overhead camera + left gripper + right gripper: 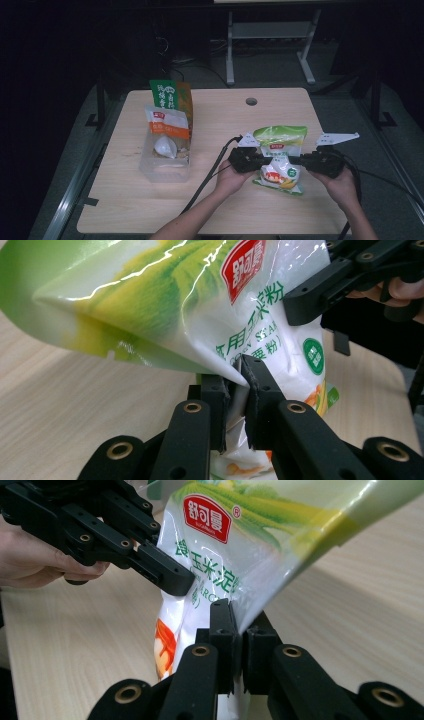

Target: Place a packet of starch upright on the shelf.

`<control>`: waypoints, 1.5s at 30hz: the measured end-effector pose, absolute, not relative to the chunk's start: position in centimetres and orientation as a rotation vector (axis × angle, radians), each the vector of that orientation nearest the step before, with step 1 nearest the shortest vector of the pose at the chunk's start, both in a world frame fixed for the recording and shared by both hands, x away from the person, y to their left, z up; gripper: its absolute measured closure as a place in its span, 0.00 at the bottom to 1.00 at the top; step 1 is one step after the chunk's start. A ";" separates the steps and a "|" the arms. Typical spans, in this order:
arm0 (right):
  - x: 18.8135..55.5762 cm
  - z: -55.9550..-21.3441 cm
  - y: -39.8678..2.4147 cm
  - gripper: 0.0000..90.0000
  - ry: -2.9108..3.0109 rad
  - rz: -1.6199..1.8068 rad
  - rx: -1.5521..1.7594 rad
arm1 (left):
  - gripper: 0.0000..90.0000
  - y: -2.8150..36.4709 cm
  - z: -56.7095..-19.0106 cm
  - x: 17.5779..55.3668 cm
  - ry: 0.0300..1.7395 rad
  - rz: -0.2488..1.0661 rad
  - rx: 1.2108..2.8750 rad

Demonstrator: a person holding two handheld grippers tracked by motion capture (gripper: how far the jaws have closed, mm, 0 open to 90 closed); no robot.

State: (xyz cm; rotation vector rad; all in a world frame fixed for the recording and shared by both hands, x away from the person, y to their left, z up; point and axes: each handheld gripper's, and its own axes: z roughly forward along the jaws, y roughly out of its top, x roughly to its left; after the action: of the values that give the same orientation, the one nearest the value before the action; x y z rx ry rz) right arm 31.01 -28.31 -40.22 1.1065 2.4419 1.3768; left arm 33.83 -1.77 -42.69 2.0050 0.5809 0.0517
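A green and white starch bag (280,157) with a red logo is held up off the wooden table (220,210) at the right of centre. My left gripper (261,159) is shut on the bag's left edge, and my right gripper (301,161) is shut on its right edge. In the left gripper view the jaws (237,390) pinch the bag (165,300), with the other gripper (320,295) beyond. In the right gripper view the jaws (239,630) clamp the bag (240,535), and the other gripper (165,575) grips its far side.
A clear plastic bin (165,160) stands left of centre and holds an orange and white packet (167,125) and a green and orange packet (171,96). A cable hole (251,101) lies near the table's far edge. Black cables (210,175) trail toward the front.
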 end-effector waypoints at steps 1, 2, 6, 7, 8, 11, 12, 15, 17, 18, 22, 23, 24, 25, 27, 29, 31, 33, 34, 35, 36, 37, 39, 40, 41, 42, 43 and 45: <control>31.1 -40.4 -28.4 0.92 2.445 1.388 1.112 | 0.91 -1.9 -42.7 33.7 0.567 0.062 2.011; 31.2 -40.6 -28.5 0.90 2.449 1.398 1.126 | 0.91 -2.0 -42.7 33.5 0.559 0.075 2.014; 31.7 -41.4 -28.7 0.76 2.500 1.431 1.151 | 0.91 -2.3 -42.5 32.9 0.525 0.125 2.031; 31.8 -41.6 -28.7 0.71 2.512 1.440 1.153 | 0.91 -2.3 -42.5 32.8 0.525 0.126 2.030; 31.9 -41.8 -28.6 0.67 2.535 1.438 1.162 | 0.91 -2.3 -42.5 32.8 0.523 0.128 2.032; 32.0 -42.2 -28.5 0.66 2.556 1.453 1.170 | 0.91 -2.1 -42.5 32.7 0.514 0.131 2.037; 32.0 -42.2 -28.4 0.68 2.559 1.456 1.169 | 0.91 -2.1 -42.5 32.8 0.514 0.129 2.038; 31.8 -42.0 -28.1 0.78 2.561 1.436 1.144 | 0.91 -1.8 -42.5 32.7 0.523 0.124 2.039; 31.7 -41.8 -28.0 0.88 2.556 1.428 1.136 | 0.89 -1.5 -42.5 32.8 0.532 0.111 2.032; 31.6 -41.8 -27.9 0.90 2.550 1.426 1.129 | 0.88 -1.4 -42.5 32.8 0.532 0.107 2.031; 31.0 -41.5 -27.6 0.94 2.524 1.402 1.118 | 0.75 -0.9 -42.3 32.4 0.540 0.095 2.041; 30.9 -41.5 -27.5 0.94 2.518 1.398 1.112 | 0.73 -0.6 -42.3 32.2 0.540 0.099 2.050; 30.6 -41.4 -27.4 0.94 2.509 1.404 1.107 | 0.68 -0.4 -42.3 32.0 0.545 0.101 2.052; 30.6 -41.4 -27.4 0.94 2.509 1.404 1.107 | 0.64 -0.4 -42.3 32.0 0.545 0.101 2.052; 30.2 -41.3 -27.2 0.95 2.489 1.403 1.098 | 0.62 0.1 -42.2 31.3 0.532 0.107 2.074; 29.9 -41.1 -27.1 0.95 2.474 1.402 1.084 | 0.57 0.4 -42.2 30.9 0.527 0.122 2.087; 29.7 -41.0 -26.9 0.95 2.467 1.418 1.082 | 0.54 1.0 -42.1 30.1 0.510 0.135 2.107; 29.6 -40.7 -26.8 0.95 2.455 1.419 1.079 | 0.53 1.4 -42.1 29.7 0.502 0.135 2.112; 29.6 -40.6 -26.7 0.95 2.452 1.419 1.073 | 0.52 1.7 -42.1 29.4 0.499 0.131 2.114; 29.5 -40.5 -26.7 0.95 2.447 1.422 1.068 | 0.52 2.0 -42.1 29.2 0.493 0.126 2.122; 29.5 -40.5 -26.7 0.95 2.447 1.422 1.068 | 0.51 2.0 -42.1 29.2 0.493 0.126 2.122; 29.5 -40.3 -26.6 0.95 2.440 1.426 1.066 | 0.50 2.4 -42.1 28.8 0.494 0.125 2.122; 29.5 -40.1 -26.4 0.95 2.439 1.426 1.066 | 0.49 3.0 -42.1 28.4 0.490 0.128 2.125; 29.5 -40.0 -26.3 0.96 2.440 1.425 1.062 | 0.49 3.3 -42.1 28.2 0.497 0.127 2.121; 29.5 -39.9 -26.2 0.96 2.444 1.427 1.055 | 0.48 3.6 -42.2 28.0 0.499 0.129 2.119; 29.5 -39.8 -26.1 0.96 2.443 1.425 1.052 | 0.48 4.0 -42.1 27.8 0.504 0.126 2.118; 29.5 -39.7 -25.9 0.96 2.440 1.427 1.050 | 0.48 4.3 -42.1 27.7 0.504 0.128 2.115; 29.5 -39.4 -25.6 0.96 2.443 1.432 1.042 | 0.47 4.9 -42.1 27.4 0.507 0.134 2.112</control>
State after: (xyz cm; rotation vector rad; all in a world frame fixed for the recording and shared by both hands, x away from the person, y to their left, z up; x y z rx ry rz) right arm 29.52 -25.58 -39.38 1.0417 2.4427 1.4315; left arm 27.42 4.93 -42.06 2.1116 0.5069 0.1342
